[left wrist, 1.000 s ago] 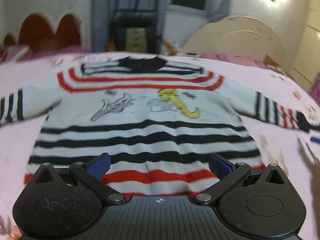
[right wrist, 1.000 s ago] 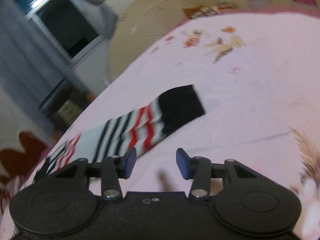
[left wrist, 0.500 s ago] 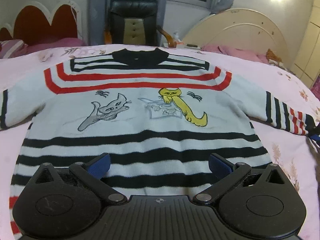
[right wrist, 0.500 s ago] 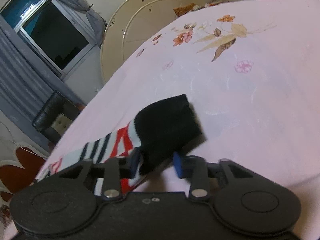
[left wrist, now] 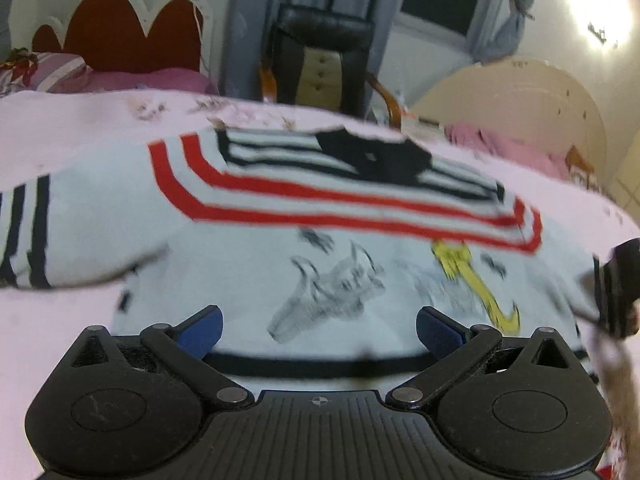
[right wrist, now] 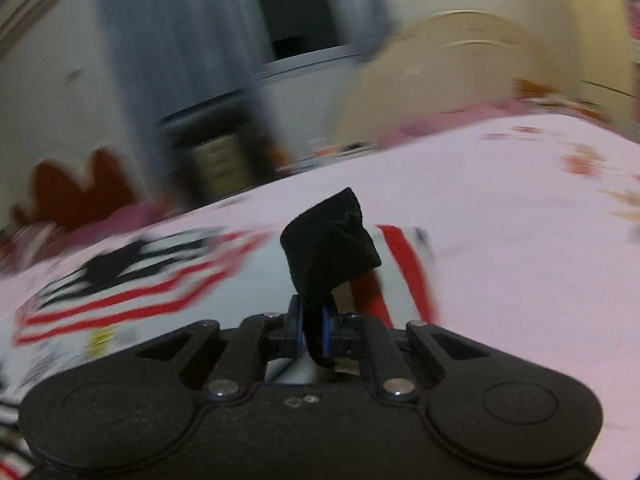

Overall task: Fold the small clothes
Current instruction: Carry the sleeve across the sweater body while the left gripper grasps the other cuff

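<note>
A small white sweater [left wrist: 320, 248] with red and black stripes and cat drawings lies flat on the pink bed sheet [left wrist: 60, 340]. My left gripper [left wrist: 318, 326] is open and empty, hovering over the sweater's chest. My right gripper [right wrist: 312, 328] is shut on the black cuff [right wrist: 328, 248] of the sweater's right sleeve and holds it lifted above the sweater body [right wrist: 120, 300]. The cuff also shows at the right edge of the left wrist view [left wrist: 620, 280]. The left sleeve [left wrist: 28, 236] lies stretched out to the left.
A black chair [left wrist: 320, 60] stands beyond the far bed edge, before grey curtains. A red scalloped headboard [left wrist: 120, 36] and pink pillows are at far left. A cream headboard [left wrist: 520, 100] is at far right. Bare pink floral sheet [right wrist: 520, 260] spreads to the right.
My right gripper closed on the black cuff and lifted the sleeve inward over the sweater body. My left gripper moved forward and left, from the hem to the chest, staying open.
</note>
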{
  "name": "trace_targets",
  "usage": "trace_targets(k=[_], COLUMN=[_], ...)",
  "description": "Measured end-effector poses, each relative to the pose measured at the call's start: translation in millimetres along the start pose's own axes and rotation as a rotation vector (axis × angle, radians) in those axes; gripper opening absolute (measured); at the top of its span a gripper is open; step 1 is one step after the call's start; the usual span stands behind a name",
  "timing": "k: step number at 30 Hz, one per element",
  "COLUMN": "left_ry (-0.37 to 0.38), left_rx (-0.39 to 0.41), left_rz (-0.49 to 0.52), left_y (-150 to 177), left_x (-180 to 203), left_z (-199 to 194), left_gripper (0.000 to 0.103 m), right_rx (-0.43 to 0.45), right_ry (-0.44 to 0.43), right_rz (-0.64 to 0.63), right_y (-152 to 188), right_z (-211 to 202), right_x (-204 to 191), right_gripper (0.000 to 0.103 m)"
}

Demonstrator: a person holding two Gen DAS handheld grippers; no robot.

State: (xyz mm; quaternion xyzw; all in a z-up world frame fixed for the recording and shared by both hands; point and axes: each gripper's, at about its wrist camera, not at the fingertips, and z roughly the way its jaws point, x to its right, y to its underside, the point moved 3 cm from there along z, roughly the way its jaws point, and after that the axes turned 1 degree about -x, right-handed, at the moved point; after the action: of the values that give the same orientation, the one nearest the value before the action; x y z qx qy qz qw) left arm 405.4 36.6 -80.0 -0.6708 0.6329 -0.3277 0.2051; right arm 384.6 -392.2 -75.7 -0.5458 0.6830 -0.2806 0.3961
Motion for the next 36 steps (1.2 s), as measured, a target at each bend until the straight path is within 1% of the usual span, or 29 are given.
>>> trace_targets(k=[2, 4, 9, 11, 13, 14, 15, 16, 17, 18, 20, 21, 23, 25, 26, 28, 30, 31, 32, 33, 34, 36], left_ry=[0.016, 0.017, 0.001, 0.013, 0.031, 0.040, 0.057, 0.080, 0.099, 0.119, 0.172, 0.204, 0.274, 0.308, 0.316, 0.305, 0.312, 0.322, 0.336, 0.360, 0.372, 0.369], left_rx=[0.015, 0.025, 0.027, 0.026, 0.025, 0.028, 0.029, 0.027, 0.027, 0.030, 0.034, 0.017, -0.014, -0.061, -0.086, -0.116, -0.120, -0.115, -0.121, -0.140, -0.132, -0.069], left_rz=[-0.022, -0.035, -0.061, -0.068, -0.076, -0.083, -0.090, -0.096, -0.100, -0.103, -0.109, -0.117, -0.134, -0.126, -0.110, -0.072, -0.059, -0.058, -0.064, -0.085, -0.106, -0.091], left_y=[-8, -13, -18, -16, -14, -13, -13, -14, -14, -15, -19, -21, -22, -22, -22, -21, -21, -23, -24, -26, -29, -40], left_x=[-14, -28, -68, -80, -86, -87, -86, -84, -82, -76, -62, -53, -34, -15, -6, 10, 20, 24, 27, 27, 26, 22], left_z=[-1, -4, -10, -11, -11, -10, -8, -5, -3, 0, 7, 14, 29, 48, 56, 72, 84, 89, 92, 96, 96, 85], left_gripper=[0.103, 0.103, 0.103, 0.103, 0.103, 0.103, 0.103, 0.102, 0.102, 0.102, 0.084, 0.077, 0.077, 0.077, 0.077, 0.077, 0.076, 0.060, 0.038, 0.005, 0.004, 0.004], right_rx=[-0.031, -0.068, -0.126, -0.154, -0.180, -0.182, -0.160, -0.154, -0.151, -0.138, -0.097, -0.090, -0.082, -0.074, -0.070, -0.068, -0.067, -0.067, -0.066, -0.066, -0.066, -0.061], right_ry=[-0.076, -0.147, -0.252, -0.277, -0.271, -0.258, -0.255, -0.261, -0.272, -0.278, -0.276, -0.274, -0.271, -0.248, -0.237, -0.217, -0.211, -0.209, -0.205, -0.201, -0.200, -0.202], right_rz=[-0.036, -0.054, -0.106, -0.116, -0.148, -0.165, -0.185, -0.200, -0.210, -0.213, -0.207, -0.183, -0.106, -0.036, -0.006, 0.049, 0.096, 0.119, 0.147, 0.176, 0.217, 0.305], right_y=[8, 18, 38, 45, 58, 63, 66, 67, 68, 68, 67, 64, 60, 56, 55, 53, 53, 54, 54, 55, 55, 56], right_z=[14, 31, 62, 74, 82, 85, 83, 80, 75, 67, 52, 44, 32, 20, 14, 3, -2, -4, -6, -7, -6, -1], right_x=[-44, -89, -177, -202, -219, -224, -229, -230, -231, -231, -226, -217, -199, -177, -165, -143, -127, -120, -111, -102, -93, -76], right_gripper=[0.009, 0.009, 0.009, 0.009, 0.011, 0.014, 0.022, 0.034, 0.039, 0.047, 0.048, 0.048, 0.048, 0.048, 0.048, 0.048, 0.048, 0.048, 0.048, 0.048, 0.048, 0.049])
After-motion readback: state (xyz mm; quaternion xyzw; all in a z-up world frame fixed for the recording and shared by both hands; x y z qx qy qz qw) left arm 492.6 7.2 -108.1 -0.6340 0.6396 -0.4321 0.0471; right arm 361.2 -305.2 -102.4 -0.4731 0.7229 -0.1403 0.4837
